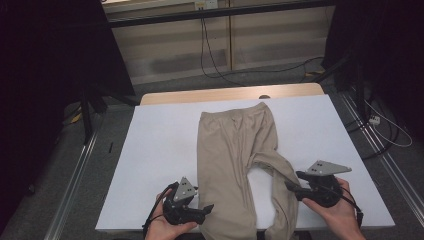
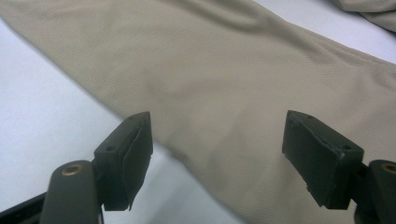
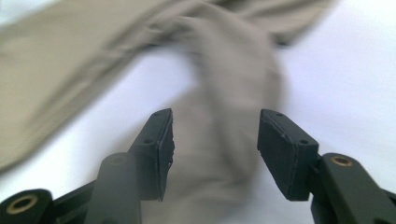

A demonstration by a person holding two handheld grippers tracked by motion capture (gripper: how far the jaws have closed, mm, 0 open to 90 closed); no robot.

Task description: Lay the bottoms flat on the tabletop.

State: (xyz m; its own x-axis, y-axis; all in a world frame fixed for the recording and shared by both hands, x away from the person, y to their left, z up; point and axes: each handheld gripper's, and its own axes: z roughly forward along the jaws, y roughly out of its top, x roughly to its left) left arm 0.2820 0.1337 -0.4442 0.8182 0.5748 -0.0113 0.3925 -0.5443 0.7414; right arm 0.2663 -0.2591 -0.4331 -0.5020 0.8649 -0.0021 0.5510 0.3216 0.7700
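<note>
Beige trousers (image 1: 235,150) lay on the white table (image 1: 160,150), waistband at the far end near the wooden edge (image 1: 200,95), both legs running toward the person. Left leg lay straight & flat; right leg was kinked outward at approx. the knee, bunched, w/ bare table showing between the two legs.

Left gripper (image 1: 202,207) sat at the near table edge, just beside the left leg's outer side, held in the person's left hand (image 1: 167,227). In the left gripper view its jaws stood wide apart over the cloth (image 2: 224,93), nothing pinched, pads clear of the fabric.

Right gripper (image 1: 295,180) was by the right leg's outer edge, near the kink, in the right hand (image 1: 332,205). In the right gripper view, blurred, the jaws stood partly open w/ the leg (image 3: 229,121) lying beyond & below the gap; pads not pressing on it. No grip on either side.
</note>
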